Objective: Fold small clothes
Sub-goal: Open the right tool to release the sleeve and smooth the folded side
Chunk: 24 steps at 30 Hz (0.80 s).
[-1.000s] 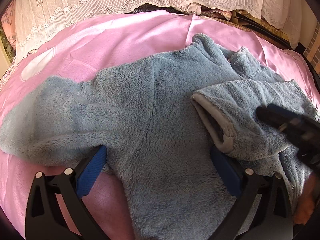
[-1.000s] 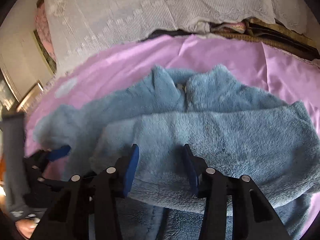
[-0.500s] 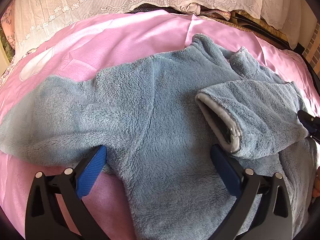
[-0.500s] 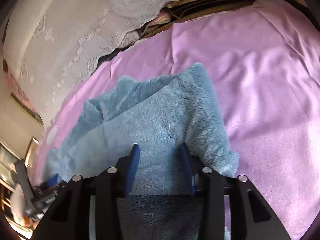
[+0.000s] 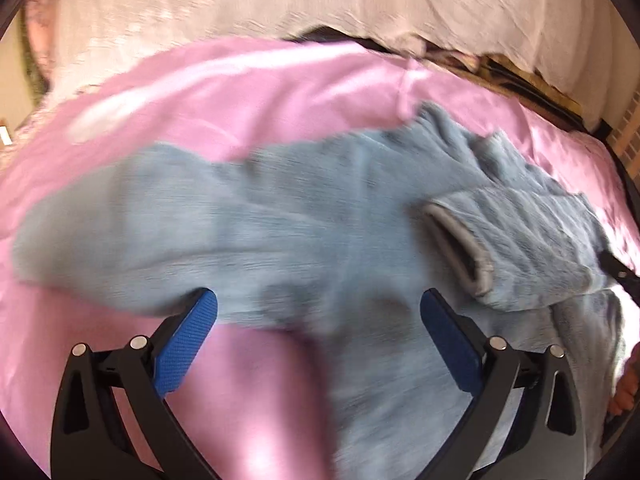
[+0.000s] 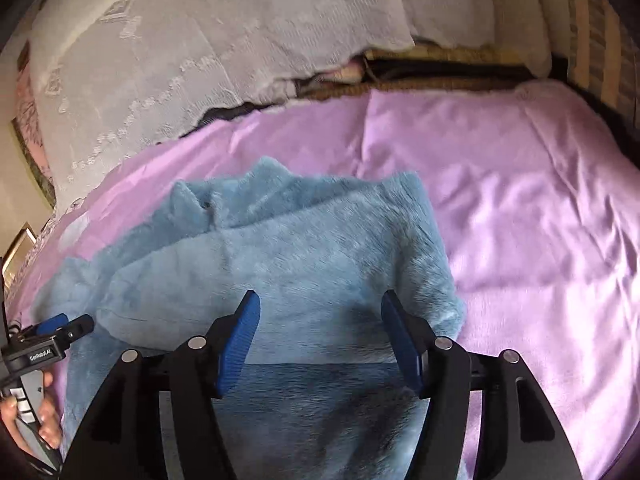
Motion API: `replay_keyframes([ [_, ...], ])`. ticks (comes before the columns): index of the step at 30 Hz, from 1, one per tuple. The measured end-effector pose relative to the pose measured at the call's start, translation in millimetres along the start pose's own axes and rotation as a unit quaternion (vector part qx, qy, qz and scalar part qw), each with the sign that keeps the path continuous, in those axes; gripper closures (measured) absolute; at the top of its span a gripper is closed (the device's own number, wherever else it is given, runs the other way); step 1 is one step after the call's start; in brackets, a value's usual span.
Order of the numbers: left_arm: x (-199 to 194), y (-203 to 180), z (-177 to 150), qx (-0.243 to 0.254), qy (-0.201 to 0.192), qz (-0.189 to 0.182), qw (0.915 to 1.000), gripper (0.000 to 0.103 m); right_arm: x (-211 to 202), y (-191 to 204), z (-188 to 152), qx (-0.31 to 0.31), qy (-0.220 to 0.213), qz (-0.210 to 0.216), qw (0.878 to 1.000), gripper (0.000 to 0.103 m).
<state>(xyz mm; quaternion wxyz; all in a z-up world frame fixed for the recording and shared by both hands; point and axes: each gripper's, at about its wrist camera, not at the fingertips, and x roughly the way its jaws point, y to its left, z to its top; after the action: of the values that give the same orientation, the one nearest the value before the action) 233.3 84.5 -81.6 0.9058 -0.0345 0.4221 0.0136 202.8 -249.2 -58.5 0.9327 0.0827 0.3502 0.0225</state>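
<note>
The blue fleece top (image 5: 320, 232) lay spread on the pink satin sheet (image 5: 248, 92), front up, and the right sleeve (image 5: 532, 248) was already folded in across the chest, its grey-lined cuff (image 5: 460, 252) gaping toward the middle. The right gripper (image 6: 320, 336) had just been opening its jaws, and they stood apart above the folded sleeve with pile beneath them but nothing pinched. The left gripper (image 5: 320, 332) was spread wide too, its blue pads either side of the underarm where the left sleeve (image 5: 104, 240) ran out flat toward the bed's edge, and it held nothing. That left sleeve looked like the next piece to come in. Doing it well would mean pinching near the cuff rather than the shoulder, carrying it low across the body, and laying it level with the first sleeve so the shoulders matched. The fleece was thick, shaggy and springy, so a fold would likely puff back unless pressed flat. The satin was glossy and creased, probably slippery enough for the garment to drift if dragged. A white lace cover (image 6: 192, 60) hung rumpled behind the bed.
</note>
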Motion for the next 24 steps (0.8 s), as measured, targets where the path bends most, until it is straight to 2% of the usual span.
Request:
replay_keyframes([
  [3,-10.5,25.4,-4.3,-0.02,-0.01,0.036,0.9991,0.004,-5.6,22.4,-1.6,-0.026,-0.008,0.014,1.0,0.036],
  [5,-12.1,49.5,-6.2,-0.055,-0.002,0.041,0.9976,0.004,-0.5,34.9,-2.7,-0.042,-0.002,0.015,0.999,0.03],
  [6,-11.6,61.4,-7.3,-0.077,0.005,0.035,0.9964,0.004,2.4,38.5,-2.2,-0.041,0.002,0.012,0.999,0.03],
  [9,-10.9,93.1,-9.2,-0.148,0.006,-0.025,0.9886,0.004,7.2,50.5,6.4,-0.026,0.01,0.032,0.999,0.03],
  [11,-12.7,96.2,-7.1,-0.16,-0.001,-0.031,0.9866,0.004,10.9,70.9,11.9,-0.047,0.014,0.035,0.998,0.03],
  [14,-11.7,80.7,-3.0,-0.14,0.007,-0.004,0.9901,0.004,28.0,106.9,11.6,-0.114,0.027,0.012,0.993,0.03],
  [17,-17.2,49.3,5.8,-0.102,0.01,-0.051,0.9934,0.004,57.4,124.8,-2.5,-0.142,0.079,0.011,0.987,0.03],
  [21,-11.8,-20.6,26.3,-0.007,0.019,-0.06,0.998,0.004,35.8,105.0,5.8,-0.098,0.046,0.049,0.993,0.03],
  [24,-0.6,-53.5,39.5,0.007,0.029,-0.089,0.9955,0.004,14.6,71.7,17.8,-0.052,0.007,0.033,0.998,0.03],
])
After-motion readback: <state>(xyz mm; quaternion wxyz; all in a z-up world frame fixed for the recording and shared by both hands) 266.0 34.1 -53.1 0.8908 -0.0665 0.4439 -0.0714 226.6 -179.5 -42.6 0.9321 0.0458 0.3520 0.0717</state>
